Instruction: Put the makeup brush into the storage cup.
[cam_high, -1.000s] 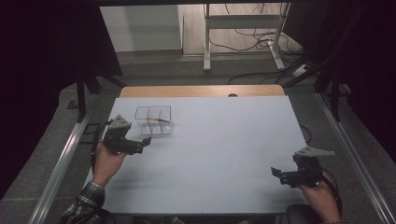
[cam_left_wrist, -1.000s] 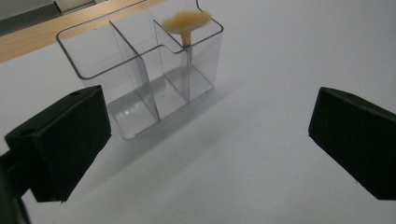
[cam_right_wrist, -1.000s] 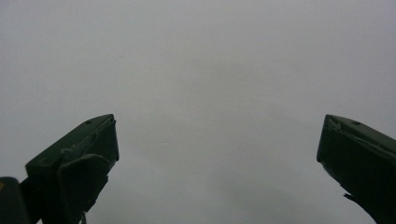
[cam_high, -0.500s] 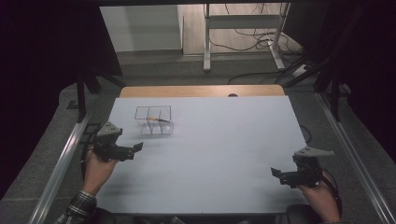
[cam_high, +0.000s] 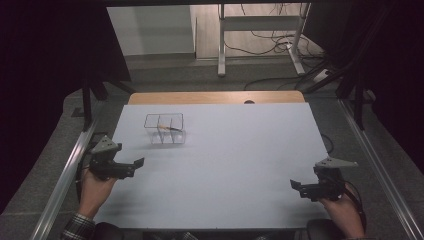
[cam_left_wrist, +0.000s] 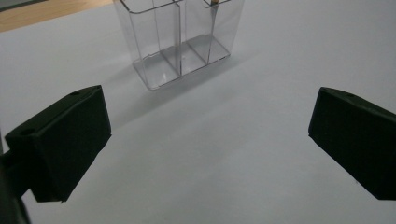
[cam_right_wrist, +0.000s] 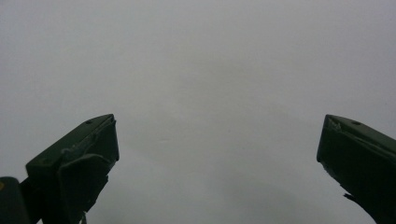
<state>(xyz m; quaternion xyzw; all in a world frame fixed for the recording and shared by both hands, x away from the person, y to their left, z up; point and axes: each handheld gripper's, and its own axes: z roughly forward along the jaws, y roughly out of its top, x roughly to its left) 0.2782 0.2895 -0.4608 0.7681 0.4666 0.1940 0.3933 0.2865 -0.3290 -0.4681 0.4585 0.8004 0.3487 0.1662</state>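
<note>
Since the earlier frames, the left gripper (cam_high: 131, 166) has been drawn back from the clear divided container (cam_high: 165, 128), toward the person's edge of the table, and is now seen near the table's left border, well apart from the container. No shift is noted in the right gripper (cam_high: 300, 187), which is held far from the container at the near right corner of the pale table (cam_high: 235, 165).

The left gripper's jaws are spread wide with nothing between them, as is seen in the left gripper view, where the container (cam_left_wrist: 180, 39) is framed beyond the gap, standing upright on the table. A thin stick-like item (cam_high: 171, 128) is lodged in the container; in the left gripper view its orange tip (cam_left_wrist: 215, 3) is seen at the rim of the right-hand compartment. What it is cannot be told.

The right gripper's (cam_right_wrist: 217, 154) jaws are likewise held wide apart, empty, over bare table surface.
</note>
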